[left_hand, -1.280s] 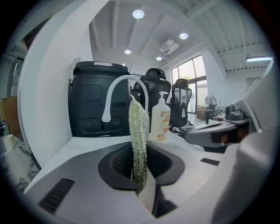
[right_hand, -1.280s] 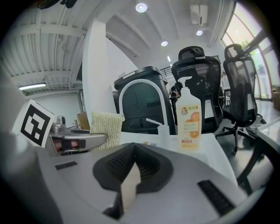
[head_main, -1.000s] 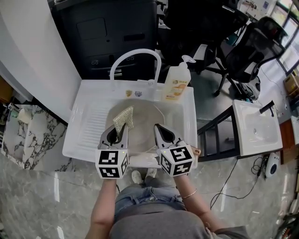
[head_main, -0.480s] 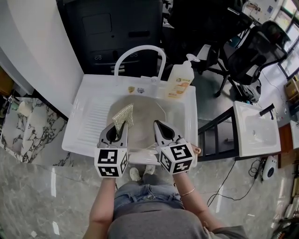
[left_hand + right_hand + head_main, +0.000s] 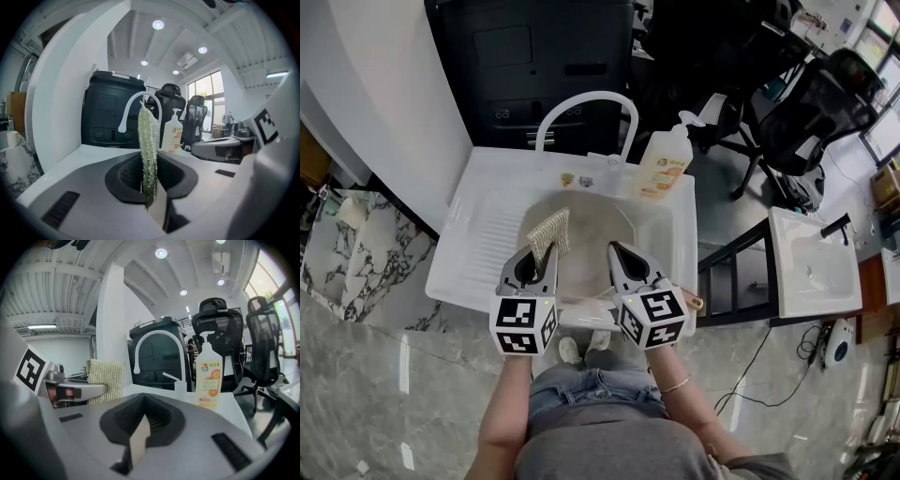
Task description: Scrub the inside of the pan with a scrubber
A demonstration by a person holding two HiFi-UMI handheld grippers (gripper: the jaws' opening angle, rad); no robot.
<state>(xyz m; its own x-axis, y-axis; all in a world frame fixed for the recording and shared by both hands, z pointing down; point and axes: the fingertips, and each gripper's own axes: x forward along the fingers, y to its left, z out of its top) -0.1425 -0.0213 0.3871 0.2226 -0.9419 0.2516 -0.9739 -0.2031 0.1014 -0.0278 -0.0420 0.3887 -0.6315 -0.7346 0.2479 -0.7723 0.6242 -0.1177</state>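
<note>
Left gripper [image 5: 549,251] clenched scrubber [image 5: 549,228], centre frame, above pan [image 5: 595,234], which sat in sink [image 5: 478,202]. Right gripper [image 5: 615,251] was closed, empty. Step needed scrubber lowered flat onto pan floor (firm circles, probably).

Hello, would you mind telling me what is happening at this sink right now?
A person stands at a white sink with a gripper in each hand. The left gripper has its jaws shut on a greenish scrubber, held over the pan in the basin. The right gripper hovers beside it, jaws together with nothing between them. Whether the scrubber touches the pan cannot be told.
</note>
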